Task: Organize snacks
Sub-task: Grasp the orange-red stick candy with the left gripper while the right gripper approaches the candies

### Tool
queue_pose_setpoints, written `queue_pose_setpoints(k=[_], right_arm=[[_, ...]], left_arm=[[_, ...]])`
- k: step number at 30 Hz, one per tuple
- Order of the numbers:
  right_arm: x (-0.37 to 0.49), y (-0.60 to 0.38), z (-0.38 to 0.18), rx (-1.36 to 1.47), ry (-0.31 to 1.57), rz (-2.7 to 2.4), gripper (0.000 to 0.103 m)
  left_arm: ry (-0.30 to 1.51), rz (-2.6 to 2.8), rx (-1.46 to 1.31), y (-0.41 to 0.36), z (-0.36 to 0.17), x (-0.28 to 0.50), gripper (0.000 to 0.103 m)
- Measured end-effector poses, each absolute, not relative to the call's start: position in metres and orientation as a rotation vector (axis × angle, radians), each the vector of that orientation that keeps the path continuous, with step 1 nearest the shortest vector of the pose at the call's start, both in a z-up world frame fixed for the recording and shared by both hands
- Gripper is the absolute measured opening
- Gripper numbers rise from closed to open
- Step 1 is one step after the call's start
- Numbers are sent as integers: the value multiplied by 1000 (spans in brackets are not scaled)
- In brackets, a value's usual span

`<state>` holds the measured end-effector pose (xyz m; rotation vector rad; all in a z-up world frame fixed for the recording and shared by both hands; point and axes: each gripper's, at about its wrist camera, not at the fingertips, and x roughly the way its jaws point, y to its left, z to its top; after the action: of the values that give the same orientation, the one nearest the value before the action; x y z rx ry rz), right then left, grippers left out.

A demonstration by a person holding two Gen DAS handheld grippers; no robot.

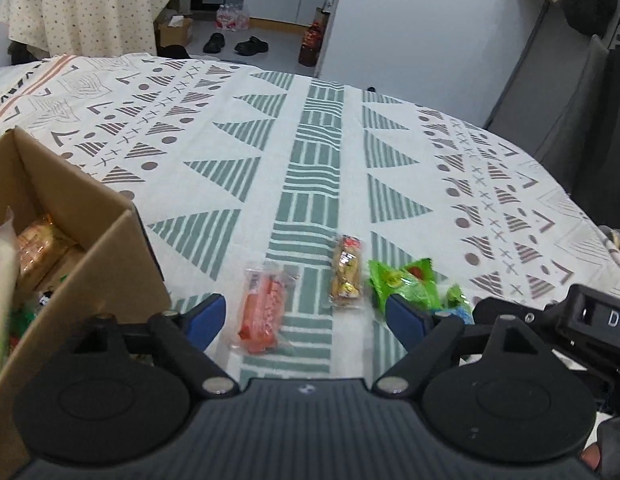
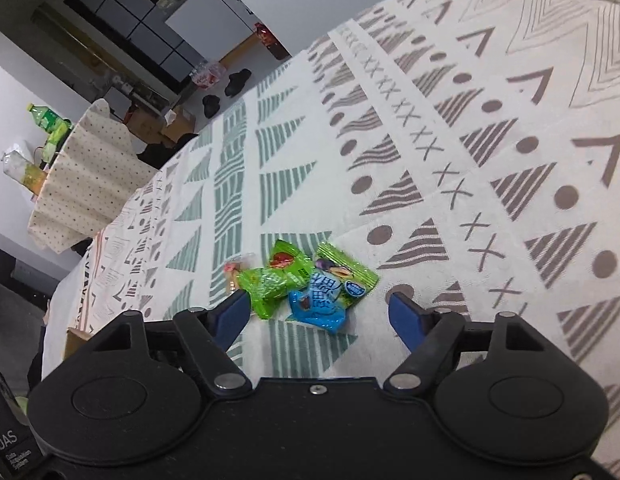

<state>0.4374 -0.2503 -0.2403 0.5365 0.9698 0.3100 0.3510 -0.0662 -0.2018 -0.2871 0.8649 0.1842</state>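
Note:
My left gripper (image 1: 305, 320) is open above the patterned tablecloth (image 1: 310, 140). An orange-red snack packet (image 1: 261, 312) lies between its fingers and a yellow-brown packet (image 1: 346, 274) just beyond. A green packet (image 1: 406, 282) lies by the right finger. A cardboard box (image 1: 81, 264) with several snacks inside stands at the left. My right gripper (image 2: 320, 314) is open, with a blue packet (image 2: 320, 308) between its fingers, flanked by two green packets (image 2: 275, 280) (image 2: 348, 274). The right gripper's body (image 1: 570, 328) shows in the left wrist view.
The round table's far edge (image 1: 350, 84) drops to a floor with shoes (image 1: 251, 45) and bottles. A second cloth-covered table (image 2: 85, 176) stands beyond. Dark chairs (image 1: 582, 120) stand at the right.

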Motion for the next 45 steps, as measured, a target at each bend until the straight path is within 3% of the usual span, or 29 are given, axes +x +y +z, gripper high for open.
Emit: queue_pose_setpoints(k=[5,8,11,13,14,17,25,28,29,38,41,45], right_arm=[[446,-248,-251,545,974,282,72],[450,-244,-253,535,952,275,71],[452,-237,-256,491,932,260,68],[453,-235,-256,469,920,250,56],[453,-234,-257,457,917,244,43],[453,-238,-258,464,921,246,32],[435,-244,-240,483,915,254,24],[423,-253,-229,504,889,248,15],[418,-256,-225,514,880,247,0],[386,-268,-199,573,852,238,0],[380,-275,-197,619,878,229,10],[375,-272,-203,623,911,229,32]], left_arm=[[877,211,-282,-57,-213,360,87],[889,230,-305,-49,-220,364,81],[916,246,-337,-42,-227,368,63],[907,262,-339,-39,-228,366,54],[908,267,-334,-39,-228,365,45],[924,264,-329,-38,-229,365,21],[917,241,-354,-37,-213,350,18],[904,224,-364,-38,-203,338,18],[902,221,-368,-39,-200,335,18],[864,182,-381,-42,-166,296,18],[857,169,-387,-40,-159,288,18],[864,154,-405,-37,-161,283,18]])
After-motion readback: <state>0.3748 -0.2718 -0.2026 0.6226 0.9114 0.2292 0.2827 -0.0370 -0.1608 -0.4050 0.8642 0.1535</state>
